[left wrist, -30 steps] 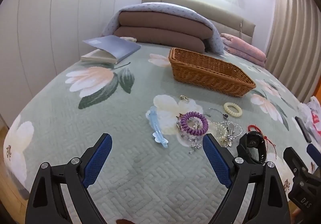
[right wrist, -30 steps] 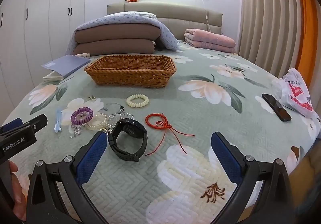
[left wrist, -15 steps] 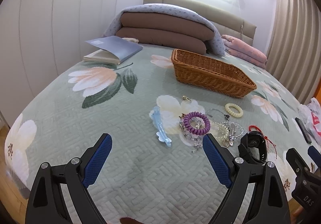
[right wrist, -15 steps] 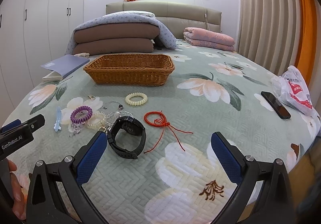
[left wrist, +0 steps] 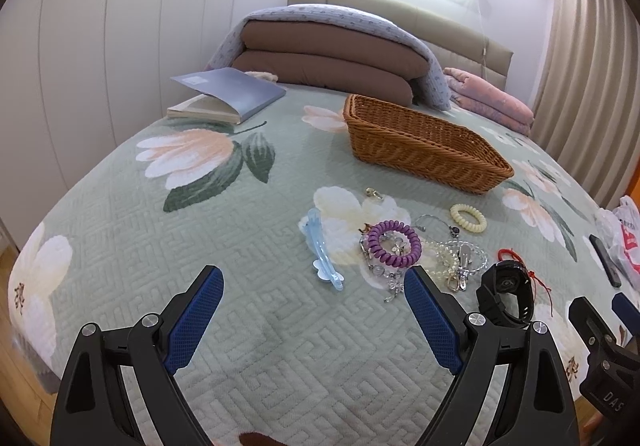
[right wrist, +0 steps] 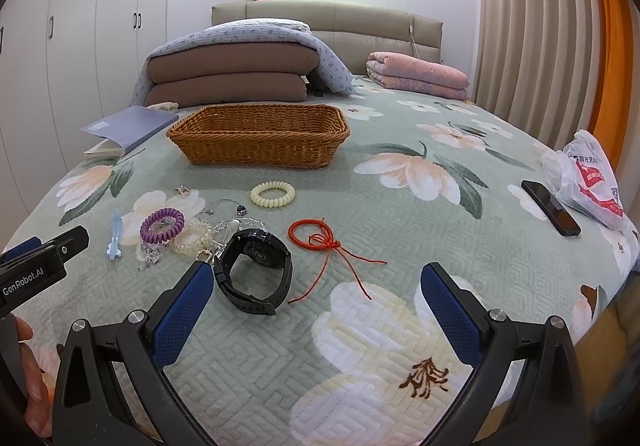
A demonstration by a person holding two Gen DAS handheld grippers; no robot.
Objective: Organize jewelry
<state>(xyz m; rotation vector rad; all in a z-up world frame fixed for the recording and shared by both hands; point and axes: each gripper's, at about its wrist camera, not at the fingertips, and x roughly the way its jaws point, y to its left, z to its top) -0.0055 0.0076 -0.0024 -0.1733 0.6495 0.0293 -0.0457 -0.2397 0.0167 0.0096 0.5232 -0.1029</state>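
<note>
Both jaws gape, holding nothing — left gripper [left wrist: 312, 310], right gripper [right wrist: 316, 306]; the bead bracelets [left wrist: 448, 258] at one o'clock lie tangled with the purple coil tie [left wrist: 394, 243], so one grasp risks dragging several.

bare bedspread [right wrist: 400, 214] right of jewelry cluster [right wrist: 208, 230]

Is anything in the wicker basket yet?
No, in the right wrist view the wicker basket looks empty; the jewelry lies on the bedspread in front of it.
</note>
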